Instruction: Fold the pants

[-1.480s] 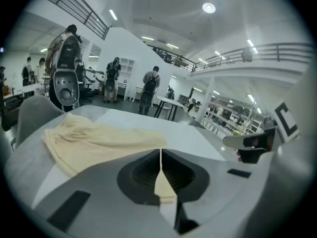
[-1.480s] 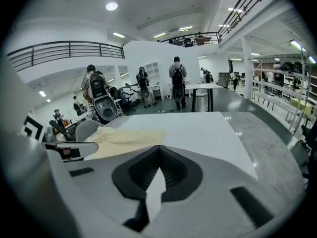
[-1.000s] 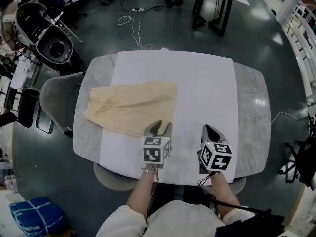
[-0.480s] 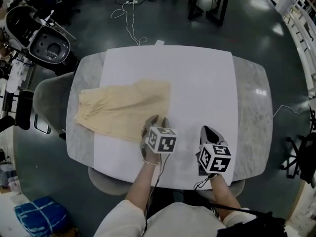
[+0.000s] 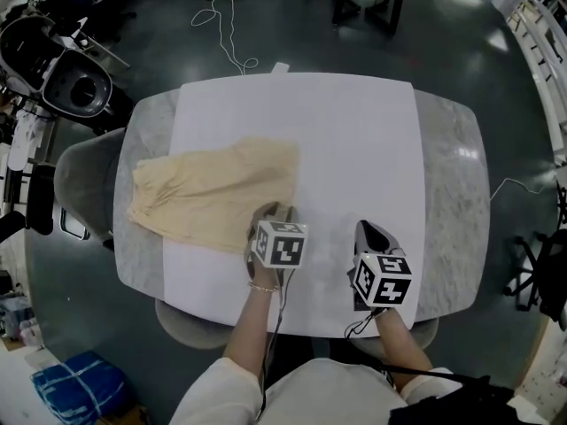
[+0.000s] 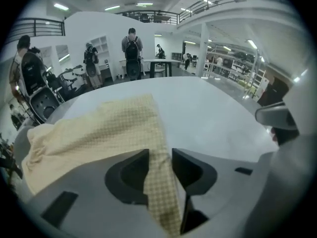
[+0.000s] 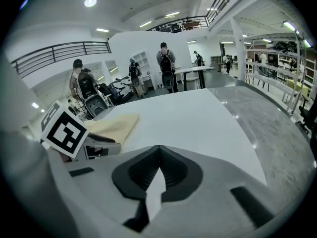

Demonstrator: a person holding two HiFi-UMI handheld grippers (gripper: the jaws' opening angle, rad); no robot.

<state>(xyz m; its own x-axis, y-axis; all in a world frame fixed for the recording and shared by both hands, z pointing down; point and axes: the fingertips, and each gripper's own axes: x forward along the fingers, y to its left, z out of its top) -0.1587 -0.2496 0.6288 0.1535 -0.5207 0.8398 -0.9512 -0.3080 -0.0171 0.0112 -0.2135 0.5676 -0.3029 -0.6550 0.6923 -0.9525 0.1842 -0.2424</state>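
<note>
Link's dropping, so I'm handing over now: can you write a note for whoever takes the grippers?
Left gripper: jaws closing on the beige checked fabric pants, at their near edge by the right end.
Right gripper: shut, empty, over the white sheet.
Done: pants lie flat across the sheet's left edge.
Left: the folding; no fold visibly started.

Grey marble table (image 5: 452, 193), white sheet (image 5: 354, 149) across its middle, tan pants (image 5: 213, 193) over its left part.
</note>
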